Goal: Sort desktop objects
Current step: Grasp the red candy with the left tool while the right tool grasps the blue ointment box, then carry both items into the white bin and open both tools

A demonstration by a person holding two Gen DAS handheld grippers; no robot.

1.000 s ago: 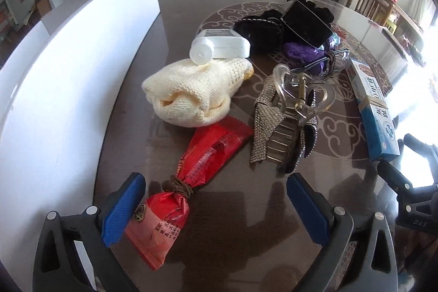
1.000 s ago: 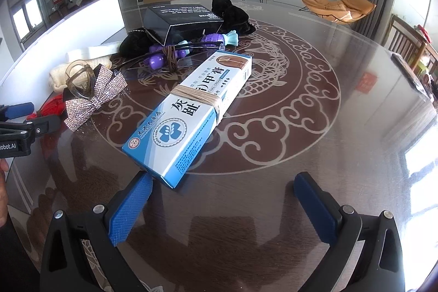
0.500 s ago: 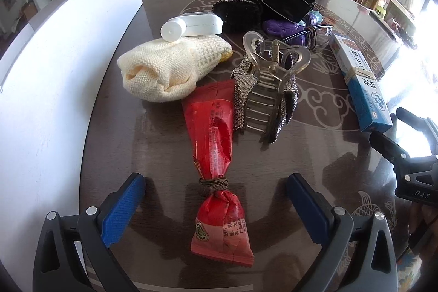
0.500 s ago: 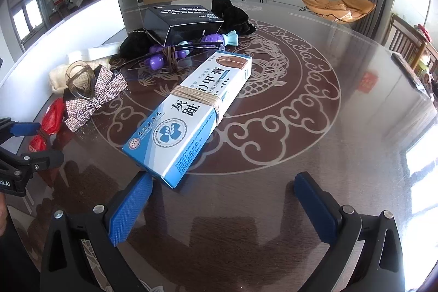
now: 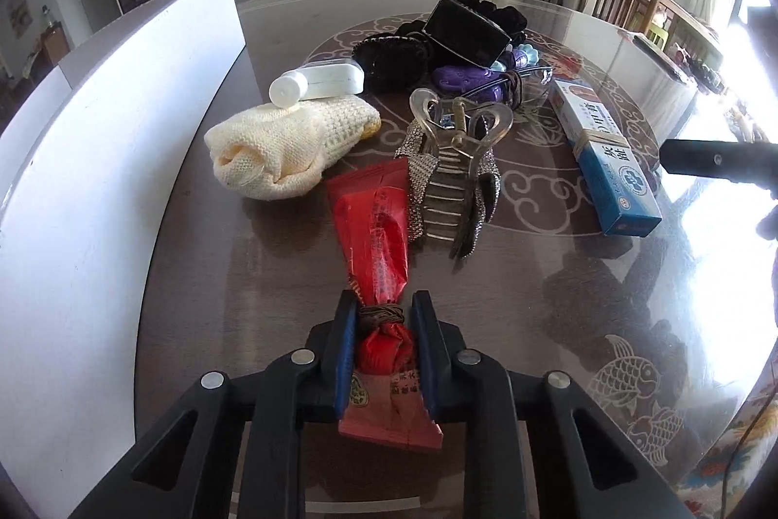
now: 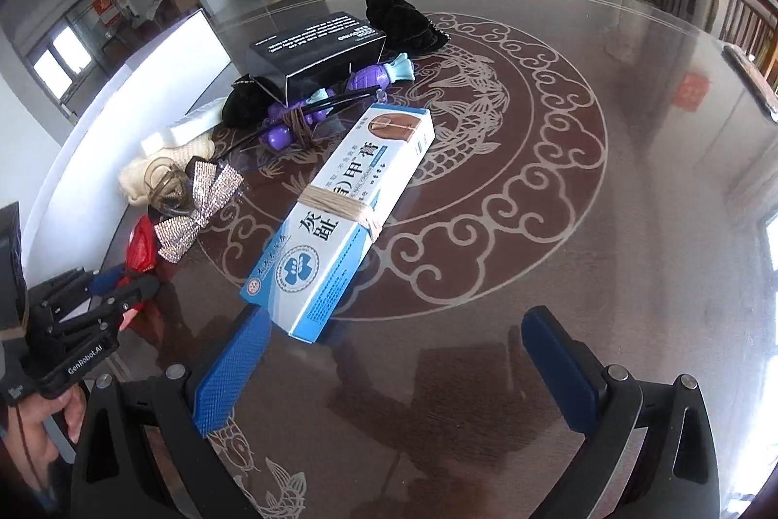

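A red plastic packet [image 5: 377, 237], tied with a brown band, lies on the dark glass table. My left gripper [image 5: 384, 310] is shut on it right at the band, and its blue pads press both sides. The right wrist view shows the same left gripper [image 6: 121, 290] at the far left with the red packet [image 6: 141, 246] at its tips. My right gripper [image 6: 394, 317] is open with nothing between its fingers. It hovers just short of the near end of a long blue-and-white box [image 6: 350, 203] bound with a rubber band.
Behind the packet lie a cream knitted cloth [image 5: 287, 144], a white bottle [image 5: 316, 81], a rhinestone bow hair claw [image 5: 452, 183], a black box [image 5: 467, 32] and a purple toy [image 5: 462, 79]. A white board [image 5: 97, 159] stands along the left. A hand [image 6: 44, 426] holds the left gripper.
My left gripper stood open, lined up over the red packet, and has now shut on its tied neck. The right gripper has lifted and tilted a little, still open.
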